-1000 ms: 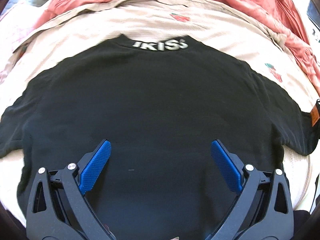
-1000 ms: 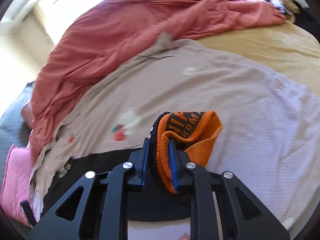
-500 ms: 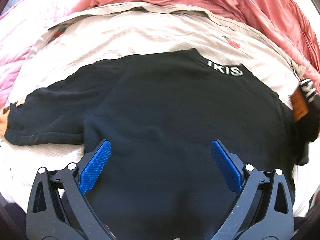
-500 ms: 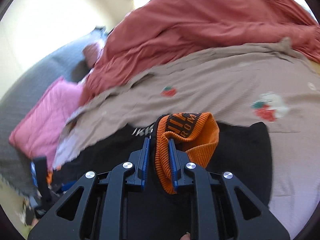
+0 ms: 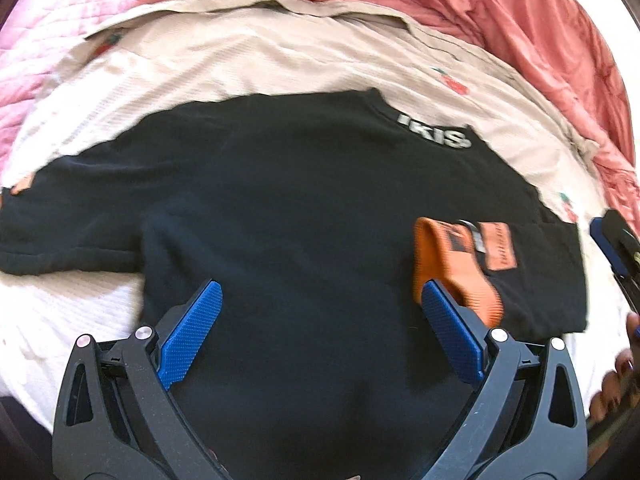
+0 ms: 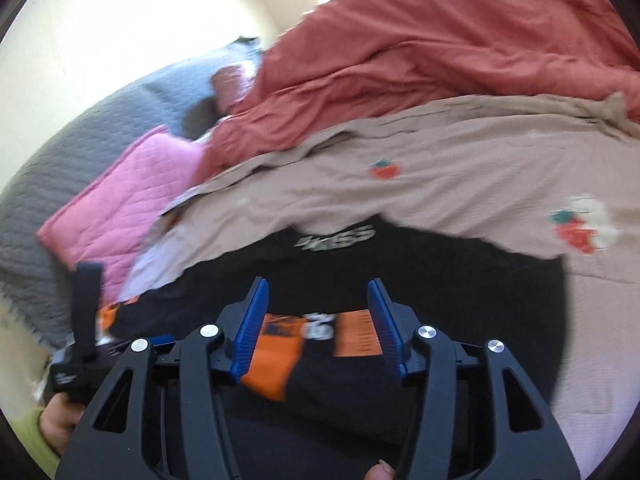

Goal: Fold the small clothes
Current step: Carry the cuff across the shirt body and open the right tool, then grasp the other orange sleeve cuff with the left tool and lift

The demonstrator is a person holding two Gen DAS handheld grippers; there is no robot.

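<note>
Having just parted the right gripper (image 6: 316, 320) and dropped the orange-cuffed sleeve (image 5: 456, 264) onto the black sweatshirt (image 5: 300, 220) on the bed, smooth it flat before taking the other sleeve with the spread, empty left gripper (image 5: 320, 336).

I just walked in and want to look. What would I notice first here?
Probably the big black shirt spread flat on the beige strawberry-print sheet, white letters at its collar. Next, the bright orange cuff of its sleeve, folded onto the shirt's body, right beside the open left gripper. Behind everything, a rumpled red blanket is heaped up.
</note>
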